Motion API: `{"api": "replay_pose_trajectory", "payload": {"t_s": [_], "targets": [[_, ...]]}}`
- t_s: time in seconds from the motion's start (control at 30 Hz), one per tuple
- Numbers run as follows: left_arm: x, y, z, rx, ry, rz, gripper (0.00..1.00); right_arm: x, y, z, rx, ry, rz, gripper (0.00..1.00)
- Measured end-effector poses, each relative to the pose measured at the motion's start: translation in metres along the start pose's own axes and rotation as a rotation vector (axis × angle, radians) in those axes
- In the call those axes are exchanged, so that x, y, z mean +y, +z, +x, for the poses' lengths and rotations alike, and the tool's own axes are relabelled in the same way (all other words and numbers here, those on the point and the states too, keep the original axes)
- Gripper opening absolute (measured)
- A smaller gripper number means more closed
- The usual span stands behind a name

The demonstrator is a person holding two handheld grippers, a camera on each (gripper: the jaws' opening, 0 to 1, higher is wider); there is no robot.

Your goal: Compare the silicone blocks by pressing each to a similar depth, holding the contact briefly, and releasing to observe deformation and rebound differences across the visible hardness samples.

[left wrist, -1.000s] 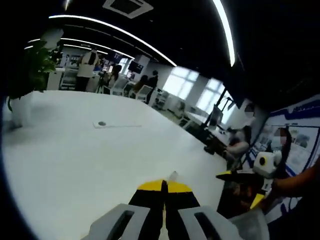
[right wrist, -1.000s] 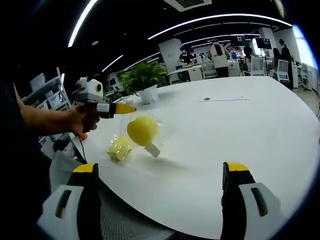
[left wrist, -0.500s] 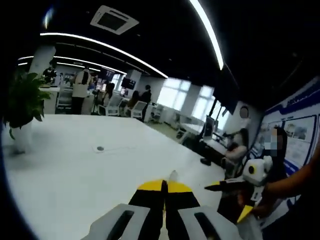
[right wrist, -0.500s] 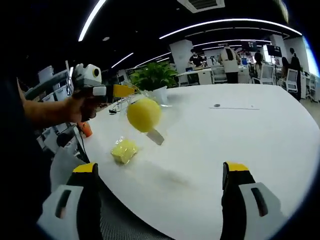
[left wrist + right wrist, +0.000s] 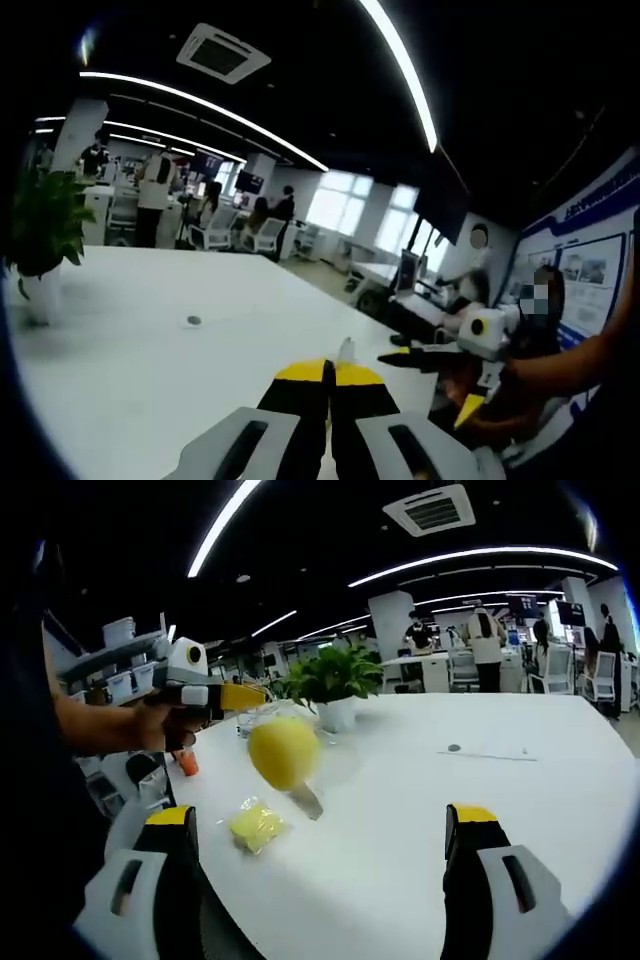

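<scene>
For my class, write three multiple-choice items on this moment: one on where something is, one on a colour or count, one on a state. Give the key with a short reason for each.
1. Where is the round yellow sample?
A. Lying flat on the white table
B. Hanging in a clear bag from the left gripper
C. Between the right gripper's jaws

2. What colour is the small wrapped block on the table?
A. Yellow
B. Blue
C. Red

3. How do the right gripper's jaws stand?
A. Shut on the block
B. Shut, holding nothing
C. Wide open

Key: B, it hangs off the table under the left gripper's tip; A, the wrapped block is yellow; C, a wide gap shows between the two jaws.
</scene>
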State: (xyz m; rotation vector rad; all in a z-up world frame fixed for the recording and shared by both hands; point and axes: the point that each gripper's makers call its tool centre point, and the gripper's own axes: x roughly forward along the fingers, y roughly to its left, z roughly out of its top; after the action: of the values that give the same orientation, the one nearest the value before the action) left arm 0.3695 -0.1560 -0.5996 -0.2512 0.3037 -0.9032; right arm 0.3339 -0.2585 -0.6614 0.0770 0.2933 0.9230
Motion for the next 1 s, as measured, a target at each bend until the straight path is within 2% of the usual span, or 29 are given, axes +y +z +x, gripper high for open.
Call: {"api": "replay_pose_trajectory", "payload": {"t_s": [0.07, 0.17, 0.33, 0.53, 0.77, 0.83, 1.0], "targets": [[-0.005, 0.003, 0.0, 0.001, -0.014, 0.006, 0.0, 0.001, 0.003, 0.004, 0.005, 0.016, 0.004, 0.96], [-0.012, 0.009, 0.0, -0.013, -0.033, 0.003, 0.0, 0.012, 0.011, 0.01, -0.021, 0.088, 0.016, 0.96], [-0.023, 0.015, 0.0, -0.029, -0.056, -0.004, 0.0, 0.019, 0.014, 0.02, -0.01, 0.148, 0.012, 0.96], [-0.031, 0.021, -0.001, -0.038, -0.071, -0.003, 0.0, 0.026, 0.029, 0.031, -0.074, 0.199, 0.041, 0.96], [-0.043, 0.025, -0.004, -0.049, -0.095, -0.009, 0.0, 0.043, 0.049, 0.037, -0.137, 0.269, 0.035, 0.96], [-0.047, 0.026, -0.004, -0.056, -0.109, -0.016, 0.0, 0.046, 0.052, 0.038, -0.141, 0.285, 0.022, 0.9], [-0.056, 0.028, -0.004, -0.061, -0.133, -0.023, 0.0, 0.045, 0.043, 0.045, -0.123, 0.294, 0.006, 0.78]]}}
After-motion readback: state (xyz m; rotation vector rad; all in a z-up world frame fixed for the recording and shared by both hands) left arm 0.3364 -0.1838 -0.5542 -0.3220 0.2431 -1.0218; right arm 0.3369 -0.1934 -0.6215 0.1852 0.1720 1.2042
